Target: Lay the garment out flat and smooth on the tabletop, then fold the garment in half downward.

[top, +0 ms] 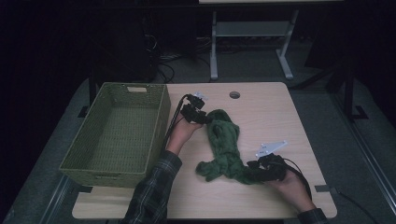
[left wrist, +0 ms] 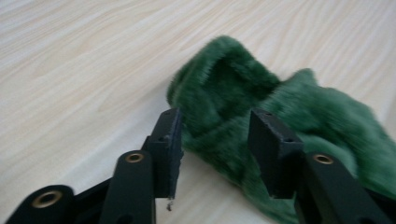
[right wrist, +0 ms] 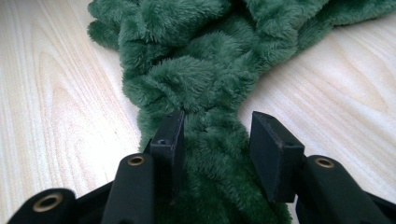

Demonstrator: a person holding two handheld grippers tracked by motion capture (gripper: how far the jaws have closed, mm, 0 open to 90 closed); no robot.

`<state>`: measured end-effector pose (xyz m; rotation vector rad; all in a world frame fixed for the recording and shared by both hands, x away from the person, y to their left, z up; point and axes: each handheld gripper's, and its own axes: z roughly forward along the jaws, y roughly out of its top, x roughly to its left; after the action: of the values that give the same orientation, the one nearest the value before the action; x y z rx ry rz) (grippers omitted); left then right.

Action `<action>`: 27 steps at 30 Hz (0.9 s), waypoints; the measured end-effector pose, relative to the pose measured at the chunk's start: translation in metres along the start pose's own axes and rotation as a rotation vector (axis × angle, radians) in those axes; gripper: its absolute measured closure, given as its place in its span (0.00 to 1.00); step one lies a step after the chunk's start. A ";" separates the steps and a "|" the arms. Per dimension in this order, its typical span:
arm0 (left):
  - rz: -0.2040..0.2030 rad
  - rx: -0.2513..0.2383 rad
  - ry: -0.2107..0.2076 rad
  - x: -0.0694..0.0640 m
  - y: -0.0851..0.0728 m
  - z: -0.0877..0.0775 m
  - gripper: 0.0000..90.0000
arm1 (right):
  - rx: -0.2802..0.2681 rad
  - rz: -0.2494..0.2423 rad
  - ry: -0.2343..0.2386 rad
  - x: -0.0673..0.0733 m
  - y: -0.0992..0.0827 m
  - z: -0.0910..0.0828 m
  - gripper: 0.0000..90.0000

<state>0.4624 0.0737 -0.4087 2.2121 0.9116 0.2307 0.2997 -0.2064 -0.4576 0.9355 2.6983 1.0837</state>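
Observation:
A fluffy dark green cloth [top: 225, 142] lies bunched in a long strip across the middle of the light wooden table [top: 275, 116]. My left gripper [top: 201, 117] is at the cloth's far end, open. In the left gripper view, that end of the cloth [left wrist: 224, 88] sits between the left gripper [left wrist: 215, 119] jaws, and a gap shows beside the left pad. My right gripper [top: 254, 165] is at the cloth's near end. In the right gripper view, the right gripper [right wrist: 215, 120] jaws straddle a narrow neck of the cloth [right wrist: 196, 70] without squeezing it.
A large green woven basket [top: 93, 173] with nothing in it stands on the table's left side, close to my left hand. A round cable hole [top: 235, 95] sits near the far edge. Beyond the table are a dark floor, cables and a white desk frame [top: 214, 51].

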 end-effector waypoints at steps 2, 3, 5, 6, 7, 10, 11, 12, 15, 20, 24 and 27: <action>-0.009 -0.019 -0.005 -0.004 -0.007 -0.004 0.54 | -0.004 -0.007 -0.004 0.000 0.000 0.000 0.61; -0.009 -0.019 -0.010 -0.007 -0.012 -0.006 0.52 | -0.005 -0.005 -0.004 0.000 0.000 -0.001 0.60; -0.007 -0.027 -0.008 -0.013 -0.020 -0.010 0.46 | -0.006 0.002 -0.003 0.000 0.000 -0.001 0.59; -0.004 -0.031 -0.011 -0.015 -0.024 -0.011 0.44 | -0.007 -0.001 -0.007 -0.001 0.000 -0.001 0.59; -0.001 -0.035 -0.010 -0.018 -0.028 -0.014 0.42 | -0.010 0.001 -0.005 -0.001 0.000 -0.001 0.59; 0.004 -0.043 -0.009 -0.027 -0.040 -0.021 0.38 | -0.011 -0.003 -0.011 0.000 0.001 -0.001 0.58; 0.008 -0.043 -0.008 -0.030 -0.043 -0.022 0.36 | -0.011 -0.003 -0.012 0.000 0.001 -0.001 0.58; 0.012 -0.042 -0.006 -0.032 -0.047 -0.024 0.35 | -0.011 -0.003 -0.013 0.000 0.001 -0.001 0.57; 0.022 -0.046 0.000 -0.038 -0.056 -0.029 0.31 | -0.011 0.001 -0.015 0.000 0.001 -0.002 0.57; 0.026 -0.053 -0.024 -0.047 -0.069 -0.039 0.23 | -0.017 0.007 -0.016 0.000 0.002 -0.003 0.55; 0.057 -0.063 -0.029 -0.059 -0.081 -0.047 0.18 | -0.032 0.010 -0.009 0.000 0.003 -0.005 0.54; 0.080 -0.055 -0.035 -0.066 -0.093 -0.052 0.16 | -0.045 0.016 -0.004 0.000 0.006 -0.006 0.54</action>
<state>0.3424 0.1037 -0.4274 2.1970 0.7894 0.2505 0.3006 -0.2064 -0.4489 0.9523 2.6554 1.1395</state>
